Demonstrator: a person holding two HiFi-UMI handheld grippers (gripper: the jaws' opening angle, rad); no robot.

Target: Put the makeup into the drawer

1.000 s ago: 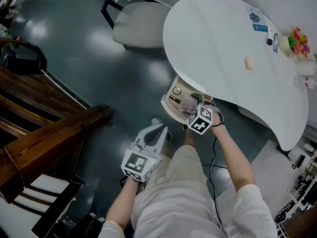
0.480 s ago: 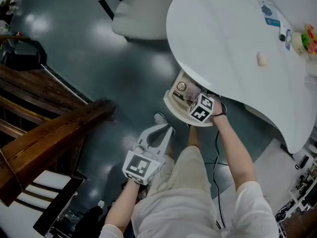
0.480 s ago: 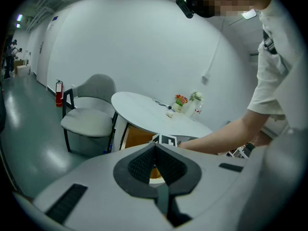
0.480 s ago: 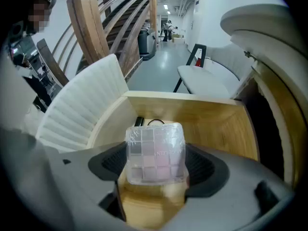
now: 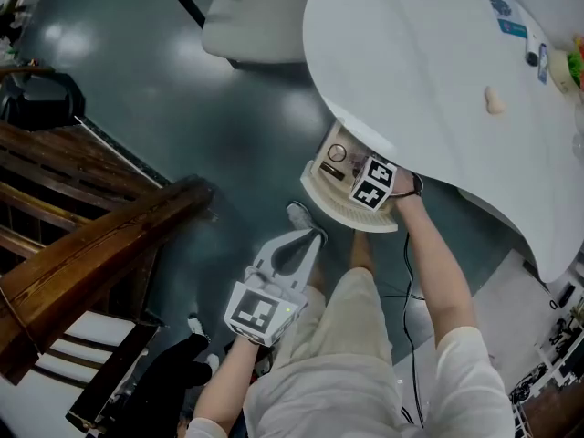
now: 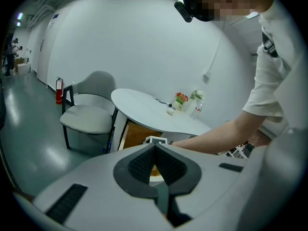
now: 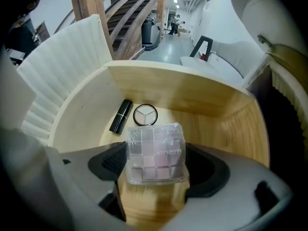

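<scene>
Makeup palette (image 7: 155,154), clear-cased with pink squares, sat clamped between the jaws of the right gripper (image 7: 155,170), just above the wooden floor of the open drawer (image 7: 192,97). Farther in the drawer lay a black lipstick (image 7: 121,116) and, just beside it, a round compact (image 7: 145,114). Nothing blocked the way down. The drawer jutted from under the white table (image 5: 411,71). Well outside the drawer, the left gripper (image 5: 307,238) hung over the dark glossy floor (image 5: 182,108), jaws pressed together on nothing. Beyond the drawer stood a grey chair (image 5: 251,26); wooden stairs (image 5: 91,245) rose to its side.
</scene>
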